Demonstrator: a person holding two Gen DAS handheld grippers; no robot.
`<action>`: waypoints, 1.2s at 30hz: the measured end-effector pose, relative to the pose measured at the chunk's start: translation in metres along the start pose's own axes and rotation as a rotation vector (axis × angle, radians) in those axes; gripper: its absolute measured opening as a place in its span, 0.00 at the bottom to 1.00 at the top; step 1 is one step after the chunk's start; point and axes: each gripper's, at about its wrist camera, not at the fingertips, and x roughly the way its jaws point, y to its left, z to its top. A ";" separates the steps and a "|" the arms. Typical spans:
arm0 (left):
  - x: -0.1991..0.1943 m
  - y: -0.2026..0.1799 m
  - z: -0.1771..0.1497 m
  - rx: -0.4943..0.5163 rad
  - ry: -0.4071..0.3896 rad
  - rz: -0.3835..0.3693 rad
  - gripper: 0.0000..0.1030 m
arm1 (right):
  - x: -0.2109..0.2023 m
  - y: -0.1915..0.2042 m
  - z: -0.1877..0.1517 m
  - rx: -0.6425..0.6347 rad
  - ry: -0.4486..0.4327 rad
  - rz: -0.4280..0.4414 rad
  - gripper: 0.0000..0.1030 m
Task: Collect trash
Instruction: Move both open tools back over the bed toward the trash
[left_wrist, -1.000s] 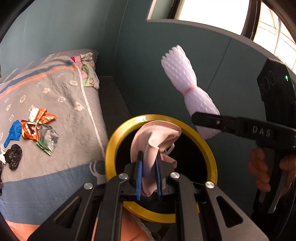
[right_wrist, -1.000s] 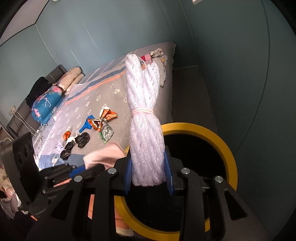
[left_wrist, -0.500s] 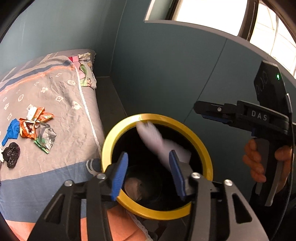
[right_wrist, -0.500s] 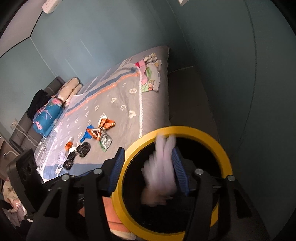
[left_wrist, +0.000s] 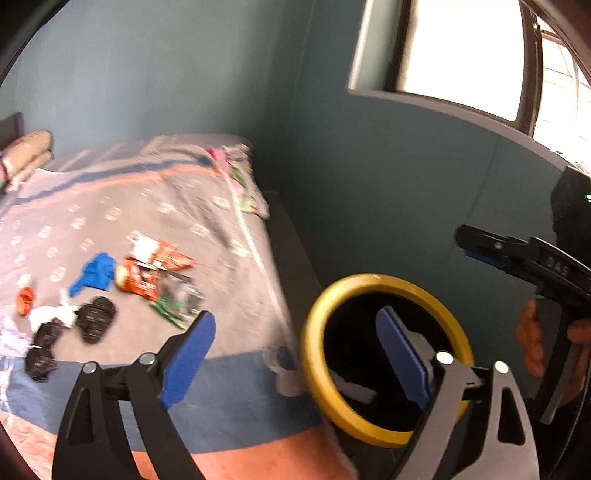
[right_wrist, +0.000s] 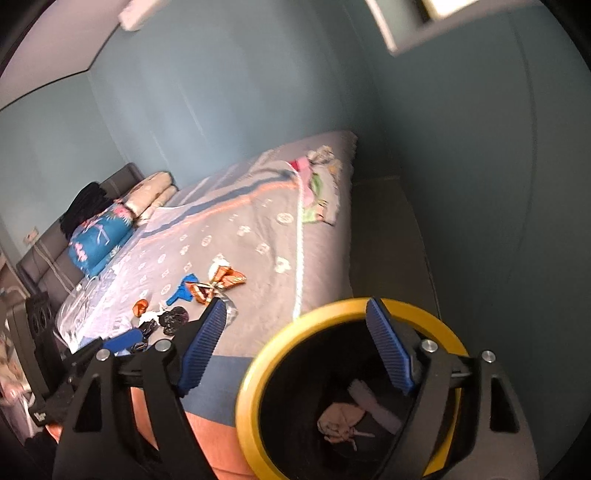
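Beside the yellow-rimmed bin (right_wrist: 255, 373), crumpled snack wrappers (left_wrist: 155, 269) are scattered on the grey bedspread (left_wrist: 155, 206). Left gripper (left_wrist: 295, 354) and right gripper (right_wrist: 295, 347) jaws are opening, empty. The wrappers are judged light and crinkly, best pinched at an edge.

Home bedroom: bed (right_wrist: 258, 229), pillows (right_wrist: 151, 195)

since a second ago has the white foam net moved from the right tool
Yes. The white foam net has dropped from the right tool into the yellow-rimmed bin, beside the pink trash.
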 end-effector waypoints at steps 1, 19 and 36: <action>-0.004 0.008 0.001 -0.008 -0.011 0.014 0.85 | 0.001 0.008 0.002 -0.017 -0.011 0.009 0.78; -0.056 0.158 -0.020 -0.169 -0.060 0.304 0.91 | 0.080 0.158 0.016 -0.331 0.002 0.151 0.89; -0.042 0.277 -0.063 -0.316 0.035 0.441 0.91 | 0.216 0.242 -0.015 -0.432 0.212 0.232 0.89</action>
